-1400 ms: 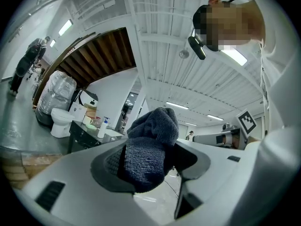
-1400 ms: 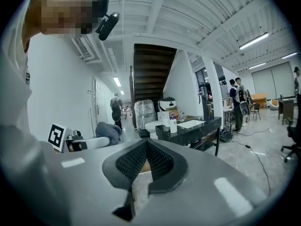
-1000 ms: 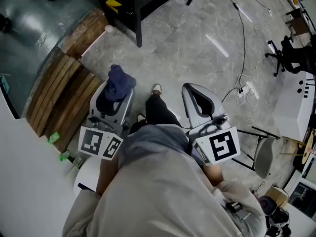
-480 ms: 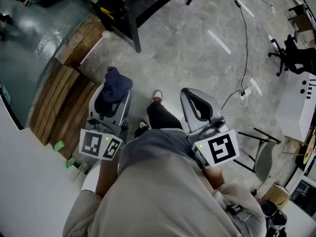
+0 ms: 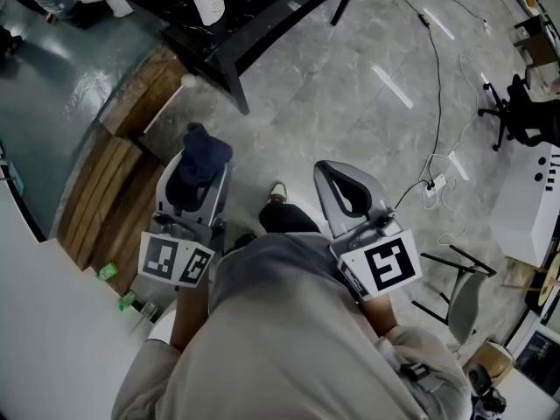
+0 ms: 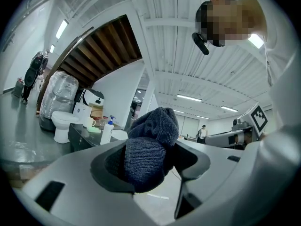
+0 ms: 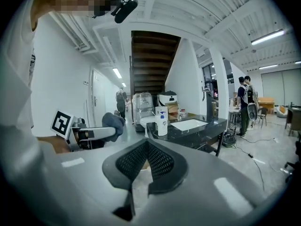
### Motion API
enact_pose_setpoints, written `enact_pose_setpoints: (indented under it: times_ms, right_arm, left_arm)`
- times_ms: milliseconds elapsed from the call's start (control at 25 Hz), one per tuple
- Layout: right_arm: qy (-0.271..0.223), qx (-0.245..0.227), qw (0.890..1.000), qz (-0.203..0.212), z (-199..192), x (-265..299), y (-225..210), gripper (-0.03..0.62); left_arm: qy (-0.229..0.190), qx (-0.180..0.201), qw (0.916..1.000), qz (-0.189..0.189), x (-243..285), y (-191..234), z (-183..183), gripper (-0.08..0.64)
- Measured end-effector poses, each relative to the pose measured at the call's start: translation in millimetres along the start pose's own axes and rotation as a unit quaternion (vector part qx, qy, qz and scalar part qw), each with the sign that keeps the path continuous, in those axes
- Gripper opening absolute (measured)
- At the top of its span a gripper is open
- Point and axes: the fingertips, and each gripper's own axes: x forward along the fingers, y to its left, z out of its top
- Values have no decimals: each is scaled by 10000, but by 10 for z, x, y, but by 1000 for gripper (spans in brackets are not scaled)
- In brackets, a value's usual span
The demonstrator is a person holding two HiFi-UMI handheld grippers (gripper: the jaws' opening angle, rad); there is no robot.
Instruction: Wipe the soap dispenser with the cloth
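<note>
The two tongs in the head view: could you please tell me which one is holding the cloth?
The left tongs, which are shut on the dark blue cloth; the right tongs are shut with nothing between them.

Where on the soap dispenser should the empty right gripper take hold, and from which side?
Probably the straight white body of the soap dispenser, below its narrow blue pump, approached level from the near side. It stands upright at the table corner, so that side looks free. The right gripper is shut and empty, and would open first; the left gripper holds the cloth.
</note>
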Motion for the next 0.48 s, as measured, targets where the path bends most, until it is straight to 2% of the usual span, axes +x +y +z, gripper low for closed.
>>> enact_pose_setpoints:
  times_ms: [240, 480]
  right_arm:
    - [-205, -23, 9996, 174, 93, 54, -294, 2]
    - [-359, 88, 9986, 373, 84, 10, -391, 2]
  left_arm:
    - [-77, 325, 9994, -115, 330, -175, 144, 247]
    - [-137, 424, 9990, 19, 428, -237, 212, 247]
